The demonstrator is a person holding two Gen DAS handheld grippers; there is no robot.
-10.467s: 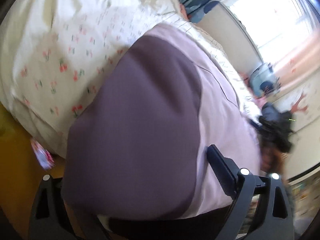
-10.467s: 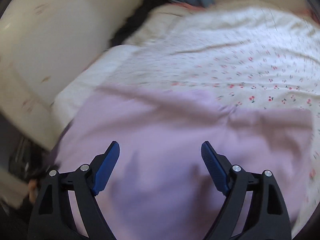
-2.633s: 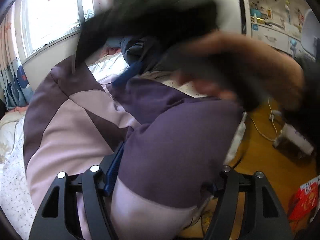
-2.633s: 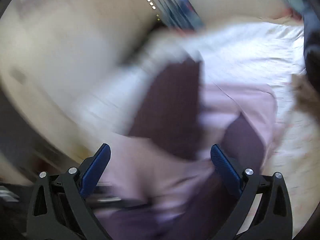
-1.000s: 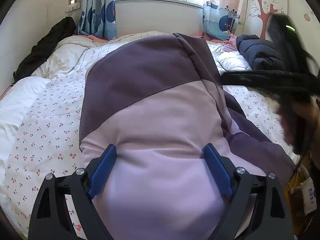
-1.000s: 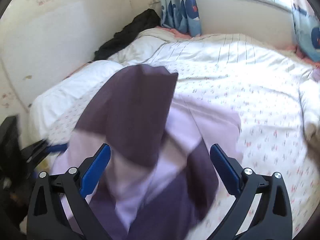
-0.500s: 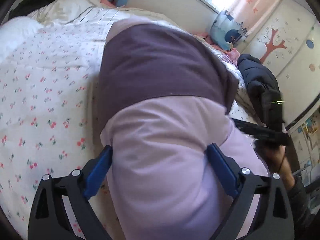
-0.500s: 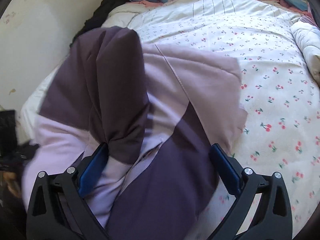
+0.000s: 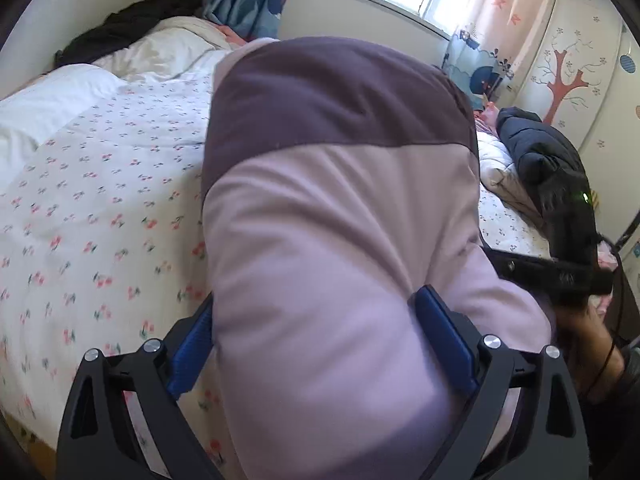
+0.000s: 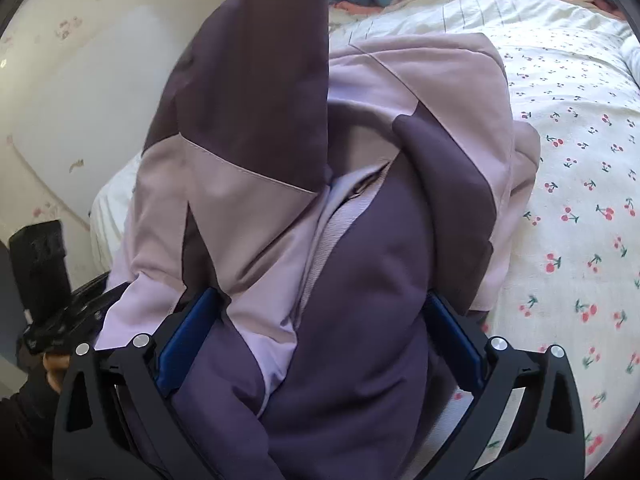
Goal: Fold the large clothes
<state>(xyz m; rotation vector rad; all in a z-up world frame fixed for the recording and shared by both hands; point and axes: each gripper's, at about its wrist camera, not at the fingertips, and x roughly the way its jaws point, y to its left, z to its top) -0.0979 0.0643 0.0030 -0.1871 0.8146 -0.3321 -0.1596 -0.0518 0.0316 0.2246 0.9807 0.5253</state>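
Mid-fold, I'd say: one two-tone lilac and dark purple jacket (image 10: 320,208) bunched at the near edge of the cherry-print bed quilt (image 9: 100,208). Left gripper (image 9: 320,340) and right gripper (image 10: 320,332) both spread wide, fabric between the fingers, not pinched. Next: lay flat, square edges. Two grippers, one garment.

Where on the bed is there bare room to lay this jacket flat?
The cherry-print sheet is bare left of the purple jacket, up to the white pillow. In the right wrist view, more sheet lies bare right of the jacket. It is crowded by the dark coat and the black garment.
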